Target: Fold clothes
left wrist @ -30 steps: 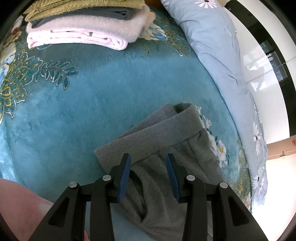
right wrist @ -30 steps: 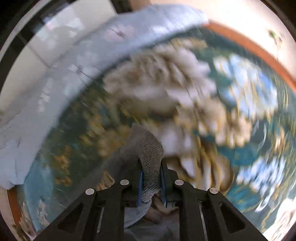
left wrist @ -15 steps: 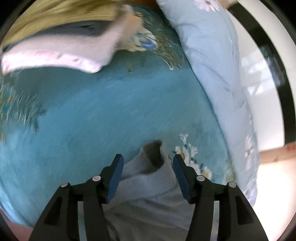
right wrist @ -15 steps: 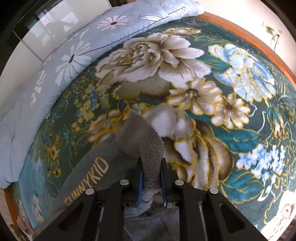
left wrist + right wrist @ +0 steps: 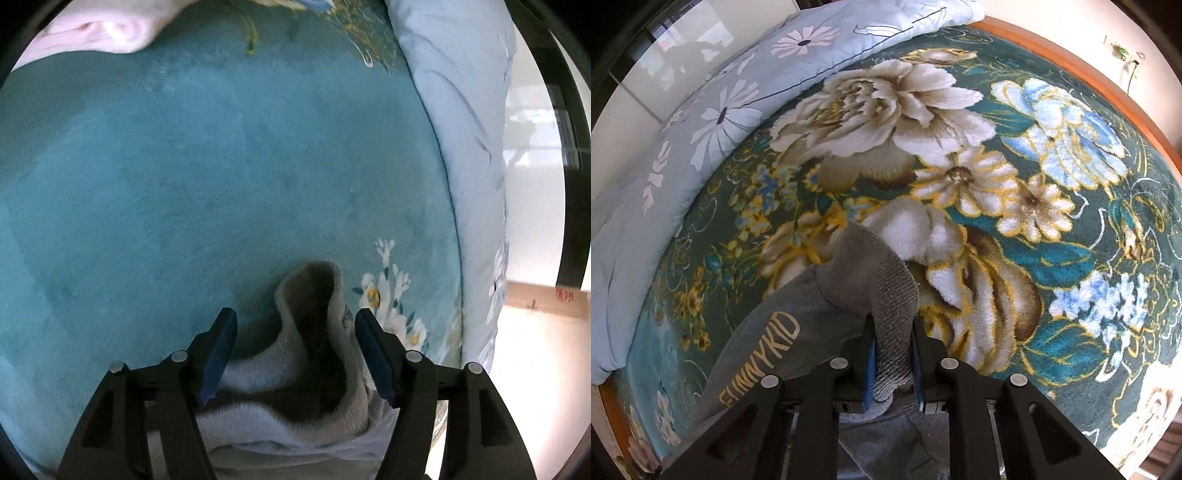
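1. The left gripper (image 5: 295,345) has just been opening; its blue pads stand apart on either side of the upright ribbed cuff (image 5: 314,295), not pressing it.
2. The right gripper (image 5: 893,363) is clamped on the grey knitted garment (image 5: 875,280), which lies on the teal floral plush blanket (image 5: 1052,258).
3. A pale blue daisy-print quilt (image 5: 713,110) borders the blanket.

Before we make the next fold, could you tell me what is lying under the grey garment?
The grey garment lies on a teal floral blanket, which shows all around it. What the cloth itself covers cannot be seen.
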